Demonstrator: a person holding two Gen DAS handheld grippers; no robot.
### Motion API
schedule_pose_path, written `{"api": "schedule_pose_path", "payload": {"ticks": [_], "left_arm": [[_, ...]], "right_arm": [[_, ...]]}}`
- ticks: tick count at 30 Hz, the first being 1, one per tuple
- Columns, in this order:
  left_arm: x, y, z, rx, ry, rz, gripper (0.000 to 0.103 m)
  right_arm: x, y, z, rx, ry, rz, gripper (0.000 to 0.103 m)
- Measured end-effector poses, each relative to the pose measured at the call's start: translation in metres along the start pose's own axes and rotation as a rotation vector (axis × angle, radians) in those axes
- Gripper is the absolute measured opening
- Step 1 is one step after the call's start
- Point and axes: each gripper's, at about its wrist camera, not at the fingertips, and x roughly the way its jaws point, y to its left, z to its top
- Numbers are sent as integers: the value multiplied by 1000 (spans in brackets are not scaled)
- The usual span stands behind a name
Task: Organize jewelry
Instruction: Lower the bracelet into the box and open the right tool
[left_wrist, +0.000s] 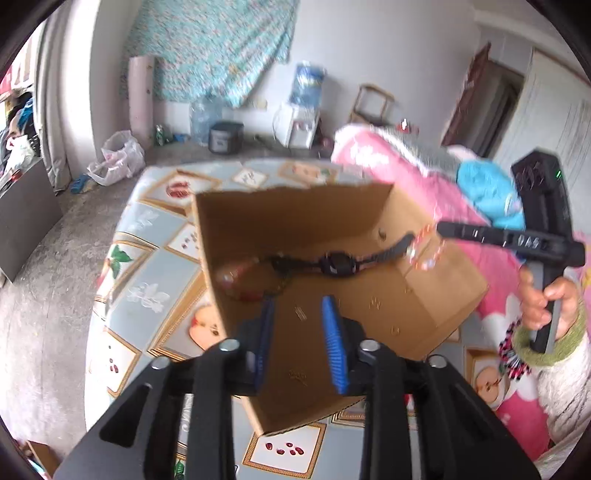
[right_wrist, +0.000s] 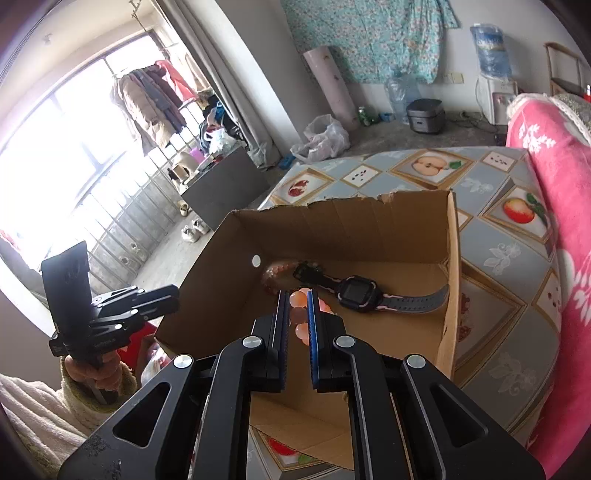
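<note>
A cardboard box (right_wrist: 369, 236) sits open on a counter (right_wrist: 498, 258) covered in a fruit-print cloth, with a pink blanket (right_wrist: 554, 184) along the counter's right side. Inside the box lie a dark watch (right_wrist: 356, 293) with a grey and pink strap, and a reddish bead bracelet (right_wrist: 275, 275) near the box's left wall; the watch's buckle end lies on that bracelet. The right gripper (right_wrist: 297, 314) hangs over the box with its jaws clamped on a pale pink bead bracelet (right_wrist: 301, 314), whose beads show between and below the blue pads. In the left wrist view the same bracelet (left_wrist: 424, 251) hangs at the tips of that gripper (left_wrist: 441, 227) above the box's right wall. The left gripper (left_wrist: 299, 317) points into the box with its jaws apart and nothing between them. White lettering runs along the right gripper's arm but is too blurred to read. A hand (left_wrist: 546, 302) in a fuzzy green-cuffed sleeve holds the right gripper's handle.
</note>
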Motion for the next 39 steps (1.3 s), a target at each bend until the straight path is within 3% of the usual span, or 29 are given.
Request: {"api": "schedule_pose_path", "payload": {"ticks": [1, 8, 16, 23, 27, 28, 32, 34, 35, 37, 39], "left_arm": [[-7, 6, -1, -19, -29, 9, 42], [-34, 46, -16, -112, -140, 84, 45], [-39, 88, -39, -229, -161, 108, 46], [-39, 89, -53, -234, -150, 121, 48], [-50, 77, -53, -198, -171, 132, 54], [-54, 74, -52, -188, -179, 136, 57], [-72, 50, -49, -143, -202, 132, 70], [-81, 32, -47, -117, -219, 121, 79], [-86, 20, -47, -101, -231, 116, 82], [-90, 3, -47, -85, -242, 124, 96], [-89, -18, -49, -62, -243, 153, 98]], "right_arm": [[3, 3, 1, 0, 17, 3, 7], [44, 22, 5, 34, 178, 70, 7], [114, 70, 22, 40, 364, 204, 8], [134, 67, 11, 69, 452, 110, 15], [96, 60, 7, 93, 380, 74, 16], [80, 61, 6, 80, 340, 53, 20], [14, 74, -4, -7, 151, -31, 49], [-15, 84, -19, -58, 57, -67, 73], [-33, 89, -31, -81, -5, -89, 78], [-48, 95, -48, -74, -77, -98, 83], [-65, 90, -68, -19, -151, -78, 89]]}}
